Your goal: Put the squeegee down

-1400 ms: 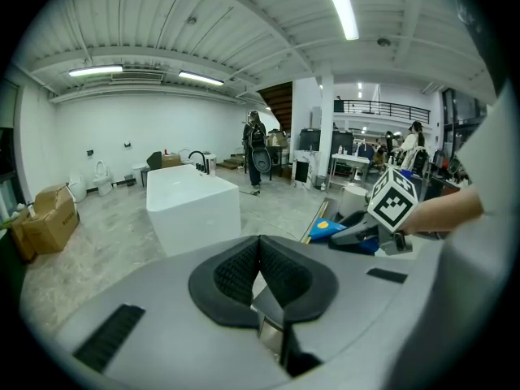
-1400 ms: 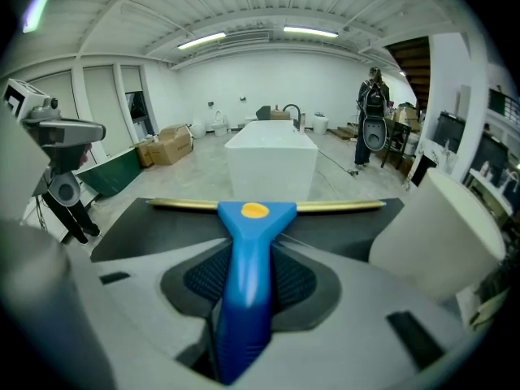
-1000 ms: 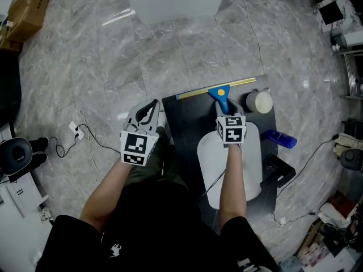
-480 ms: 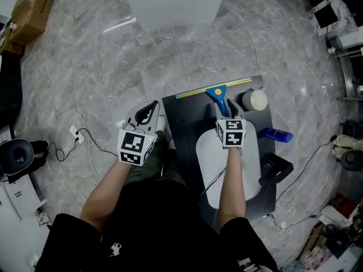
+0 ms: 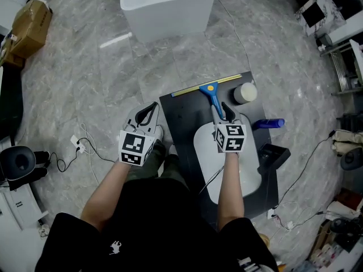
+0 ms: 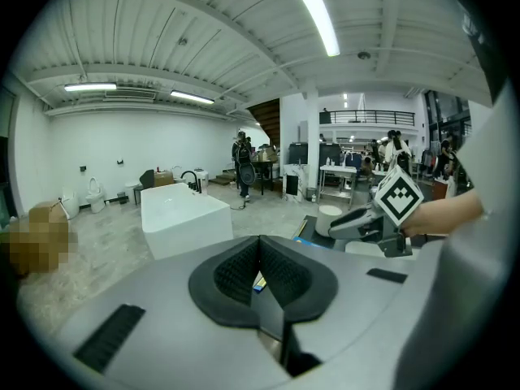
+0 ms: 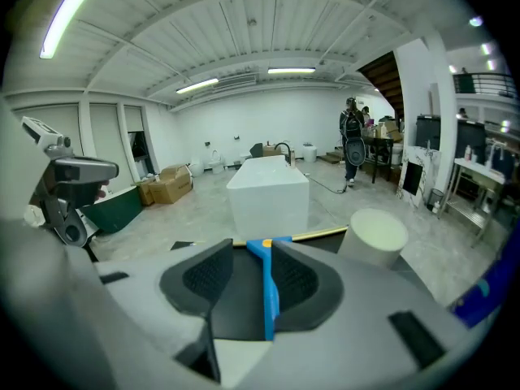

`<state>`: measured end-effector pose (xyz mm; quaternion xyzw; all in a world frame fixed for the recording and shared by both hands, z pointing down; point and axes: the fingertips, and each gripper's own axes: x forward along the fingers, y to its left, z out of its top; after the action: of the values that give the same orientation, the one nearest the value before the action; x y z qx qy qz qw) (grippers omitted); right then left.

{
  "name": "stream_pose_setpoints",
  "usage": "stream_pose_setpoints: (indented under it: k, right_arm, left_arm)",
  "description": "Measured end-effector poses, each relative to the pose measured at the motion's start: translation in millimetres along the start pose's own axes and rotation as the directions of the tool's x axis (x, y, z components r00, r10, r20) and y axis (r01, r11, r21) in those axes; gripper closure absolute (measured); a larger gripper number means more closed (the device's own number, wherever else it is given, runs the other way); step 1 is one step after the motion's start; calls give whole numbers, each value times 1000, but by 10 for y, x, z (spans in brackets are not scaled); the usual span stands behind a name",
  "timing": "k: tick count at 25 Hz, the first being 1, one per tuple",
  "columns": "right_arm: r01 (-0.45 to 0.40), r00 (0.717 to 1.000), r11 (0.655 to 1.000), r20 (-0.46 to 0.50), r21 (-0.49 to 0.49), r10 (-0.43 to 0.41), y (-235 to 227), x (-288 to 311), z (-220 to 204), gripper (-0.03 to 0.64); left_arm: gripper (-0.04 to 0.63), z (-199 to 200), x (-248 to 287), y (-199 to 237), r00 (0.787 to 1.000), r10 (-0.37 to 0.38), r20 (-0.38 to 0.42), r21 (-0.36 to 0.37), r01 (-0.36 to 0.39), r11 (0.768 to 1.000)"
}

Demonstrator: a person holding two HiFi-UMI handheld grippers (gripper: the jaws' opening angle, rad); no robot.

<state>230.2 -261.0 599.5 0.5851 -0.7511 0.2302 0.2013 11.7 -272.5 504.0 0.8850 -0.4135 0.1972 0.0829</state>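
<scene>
1. Marble floor [image 5: 85, 50]: under everything I see from the head view.
2. White tub [image 5: 164, 4]: well ahead of both tools, standing on the floor.
3. Black table [image 5: 181, 112]: under my right gripper [image 5: 226, 111]; my left gripper [image 5: 152, 105] hangs just off its left edge.
4. White oval board [image 5: 207, 152]: on the table, below and behind the right gripper.
5. Squeegee [image 5: 209, 89]: lying flat on the table just ahead of the right gripper, yellow blade across the table's far edge, blue handle pointing back toward the tool. In the right gripper view the handle [image 7: 268, 287] shows in the gap close by the right-hand pad; I see no pad pressing on it.
6. Right gripper [image 7: 244, 275]: jaws wide, having just narrowed a little, gripping nothing.
7. Left gripper [image 6: 260, 250]: jaws narrow, pad tips meeting, nothing held.
8. White cylinder [image 5: 245, 92]: upright on the table, ahead and right of the right gripper.
9. Blue bottle [image 5: 271, 123]: on its side, right of the right gripper.
</scene>
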Motion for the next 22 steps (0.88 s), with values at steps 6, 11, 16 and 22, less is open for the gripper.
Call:
stream_pose_setpoints:
  k: [6, 11, 16, 22]
  right_arm:
    - [59, 997, 997, 46, 48, -62, 91, -362, 3, 548]
    - [158, 981, 984, 102, 82, -166, 232, -776, 144, 615]
    - [231, 950, 963, 181, 139, -254, 455, -1242, 334, 615]
    - [291, 923, 949, 224, 121, -312, 844, -1633, 474, 615]
  left_arm:
    - [592, 190, -123, -79, 997, -52, 64, -2, 53, 999]
    - [592, 345, -274, -141, 985, -137, 105, 10, 137, 991]
    - [592, 523, -462, -175, 965, -217, 149, 55, 211, 976]
    - [592, 656, -663, -137, 937, -288, 199, 89, 275, 957]
